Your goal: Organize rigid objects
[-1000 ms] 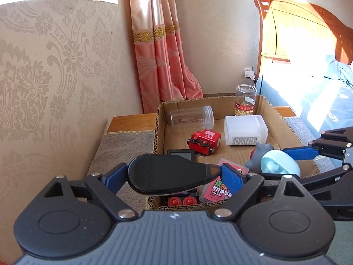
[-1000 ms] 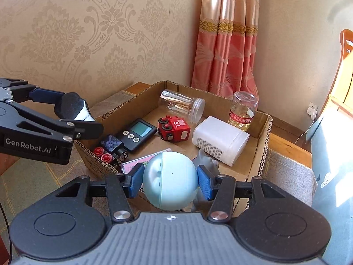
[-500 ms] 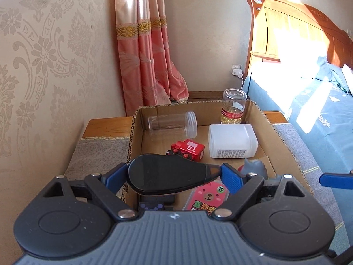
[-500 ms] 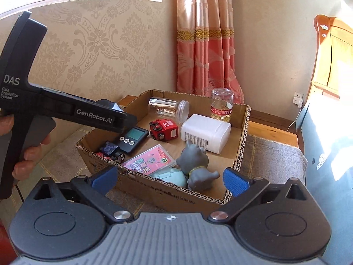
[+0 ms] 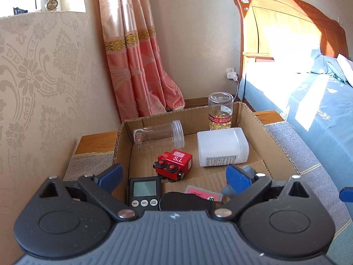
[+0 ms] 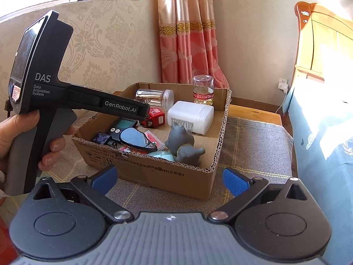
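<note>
L gripper (image 5: 174, 177) over box (image 6: 154, 173), jaws opening; black case (image 6: 136, 139) lies below them inside box, free of the pads. R gripper (image 6: 169, 182) wide open, empty, in front of box. L unit body reads "DAS Data Acquisition System", "GenRobot.AI". Red car (image 5: 174, 163) marked "S.L". Timer (image 5: 144, 193) keys: MIN, SEC, STOP/START. White bottle (image 5: 222, 150) label too small to read.
</note>
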Demonstrator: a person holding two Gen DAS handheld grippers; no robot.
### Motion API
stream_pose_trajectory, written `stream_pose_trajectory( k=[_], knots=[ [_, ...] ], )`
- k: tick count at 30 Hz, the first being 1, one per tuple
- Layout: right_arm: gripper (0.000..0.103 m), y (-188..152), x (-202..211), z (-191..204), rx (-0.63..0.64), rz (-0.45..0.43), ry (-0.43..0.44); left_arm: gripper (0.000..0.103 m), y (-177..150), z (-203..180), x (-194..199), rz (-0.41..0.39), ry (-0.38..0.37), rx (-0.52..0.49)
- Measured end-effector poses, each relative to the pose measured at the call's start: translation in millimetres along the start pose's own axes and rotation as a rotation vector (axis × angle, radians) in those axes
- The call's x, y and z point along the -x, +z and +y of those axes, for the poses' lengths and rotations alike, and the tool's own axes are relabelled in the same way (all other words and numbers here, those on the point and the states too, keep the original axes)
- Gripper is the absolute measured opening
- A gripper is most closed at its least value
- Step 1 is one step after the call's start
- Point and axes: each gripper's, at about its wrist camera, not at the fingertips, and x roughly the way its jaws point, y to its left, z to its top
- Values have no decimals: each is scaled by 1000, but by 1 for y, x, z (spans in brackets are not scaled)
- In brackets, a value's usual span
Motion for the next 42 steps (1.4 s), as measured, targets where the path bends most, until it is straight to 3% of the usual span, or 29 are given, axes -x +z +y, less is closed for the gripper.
stream_pose_trajectory(
  k=[6,9,15,22,42],
  knots=[
    [103,3,5,-1,-56,36,-71,101,-14,12,33,-11,23,29],
    [103,4,7,0,-90,59,-124,101,-25,15,49,20,69,48],
    [103,3,13,7,-143,79,-199,101,-48,22,80,95,76,75],
    [103,3,22,25,-149,78,-242,101,-56,25,103,108,88,77],
    [103,3,32,44,-147,72,-246,101,-57,28,114,111,85,93]
  ],
)
